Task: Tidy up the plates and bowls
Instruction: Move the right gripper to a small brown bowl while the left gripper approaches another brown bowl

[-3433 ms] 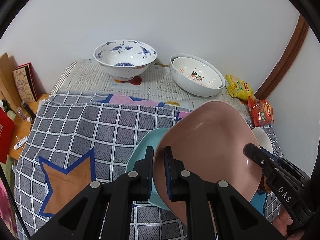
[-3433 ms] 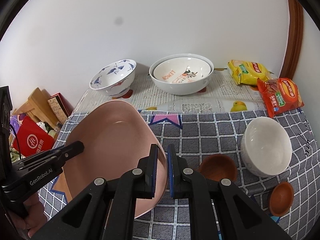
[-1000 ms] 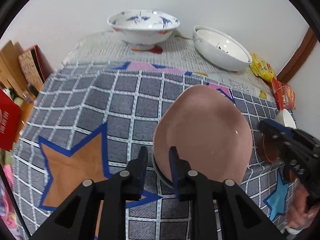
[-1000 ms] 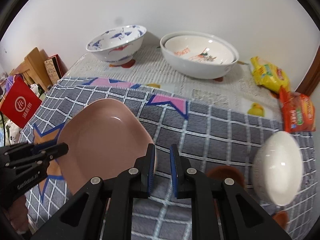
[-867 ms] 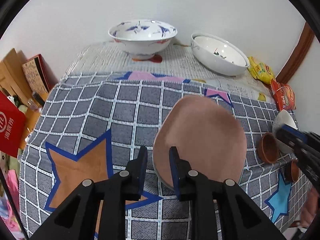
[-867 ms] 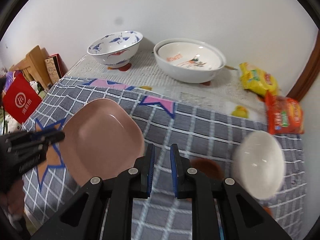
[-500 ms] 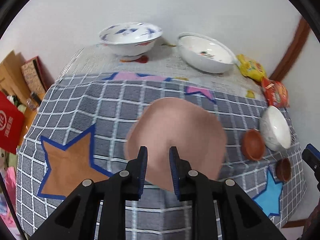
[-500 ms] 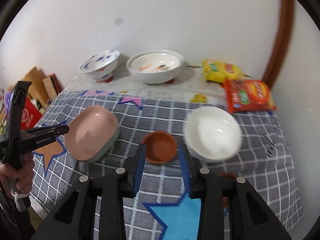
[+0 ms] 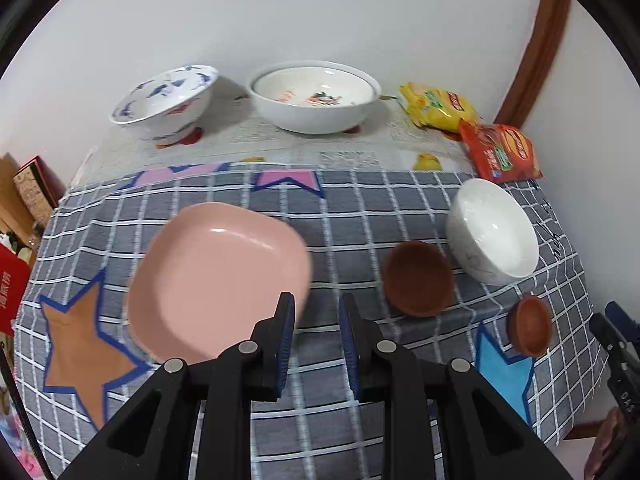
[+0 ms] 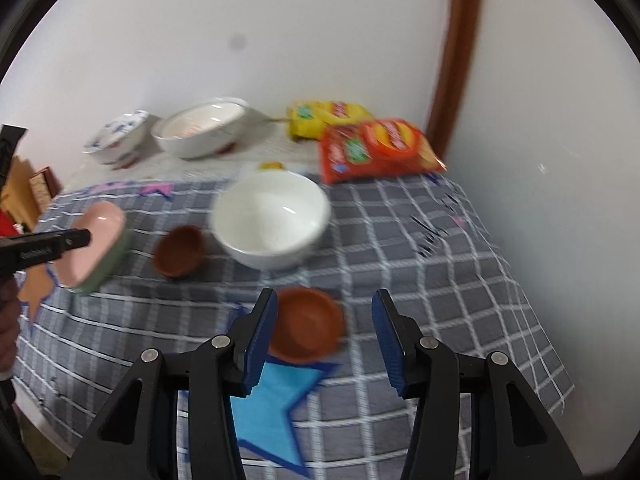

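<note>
A second ago both grippers clamped the pink plate (image 9: pixel 216 276); now it lies released on the green plate (image 10: pixel 108 264) on the checked cloth (image 9: pixel 360 208), left of centre. The left gripper (image 9: pixel 316 324) has just been opening, jaws parted and empty, the plate's near edge just beside its left finger. The right gripper (image 10: pixel 324 324) has also just been opening, jaws wide over a small brown bowl (image 10: pixel 306 330) at lower centre, not touching it.
</note>
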### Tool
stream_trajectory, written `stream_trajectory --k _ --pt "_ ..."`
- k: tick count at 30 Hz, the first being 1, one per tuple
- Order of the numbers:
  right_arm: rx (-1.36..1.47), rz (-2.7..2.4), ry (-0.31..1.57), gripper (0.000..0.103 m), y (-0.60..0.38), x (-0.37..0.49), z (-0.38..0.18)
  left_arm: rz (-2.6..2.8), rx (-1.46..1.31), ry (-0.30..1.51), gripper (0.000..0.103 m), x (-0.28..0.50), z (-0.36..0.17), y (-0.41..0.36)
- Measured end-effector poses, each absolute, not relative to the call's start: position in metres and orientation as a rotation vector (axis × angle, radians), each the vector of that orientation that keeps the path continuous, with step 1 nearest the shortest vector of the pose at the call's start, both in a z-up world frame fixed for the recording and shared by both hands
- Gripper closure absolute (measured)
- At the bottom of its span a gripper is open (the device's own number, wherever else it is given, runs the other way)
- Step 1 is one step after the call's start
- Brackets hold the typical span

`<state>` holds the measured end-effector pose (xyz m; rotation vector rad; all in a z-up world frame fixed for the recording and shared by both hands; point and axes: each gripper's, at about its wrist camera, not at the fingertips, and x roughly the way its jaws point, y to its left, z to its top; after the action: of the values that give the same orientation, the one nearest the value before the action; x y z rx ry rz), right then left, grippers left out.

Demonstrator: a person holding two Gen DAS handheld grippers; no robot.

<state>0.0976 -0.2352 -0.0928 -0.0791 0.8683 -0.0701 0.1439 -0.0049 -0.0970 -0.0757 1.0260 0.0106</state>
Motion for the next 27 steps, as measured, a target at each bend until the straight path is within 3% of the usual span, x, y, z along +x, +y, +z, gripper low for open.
stream_trajectory --k 2,3,13,27 --pt "-0.051 -0.092 0.901 0.054 -0.253 0.099 -0.106 0.018 -0.073 1.032 0.059 0.147 -0.102 -0.013" --pt "-0.035 -0.091 0.917 0.054 -0.258 0.099 -0.110 0.018 -0.072 1.033 0.058 0.148 -0.105 -0.018" --pt "0.150 -0.011 1.000 0.054 -0.285 0.109 -0.152 0.001 -0.083 1.082 0.058 0.172 -0.131 -0.049" --pt "0.113 0.076 1.072 0.060 -0.276 0.140 -0.183 0.060 -0.166 1.150 0.059 0.197 -0.166 -0.051"
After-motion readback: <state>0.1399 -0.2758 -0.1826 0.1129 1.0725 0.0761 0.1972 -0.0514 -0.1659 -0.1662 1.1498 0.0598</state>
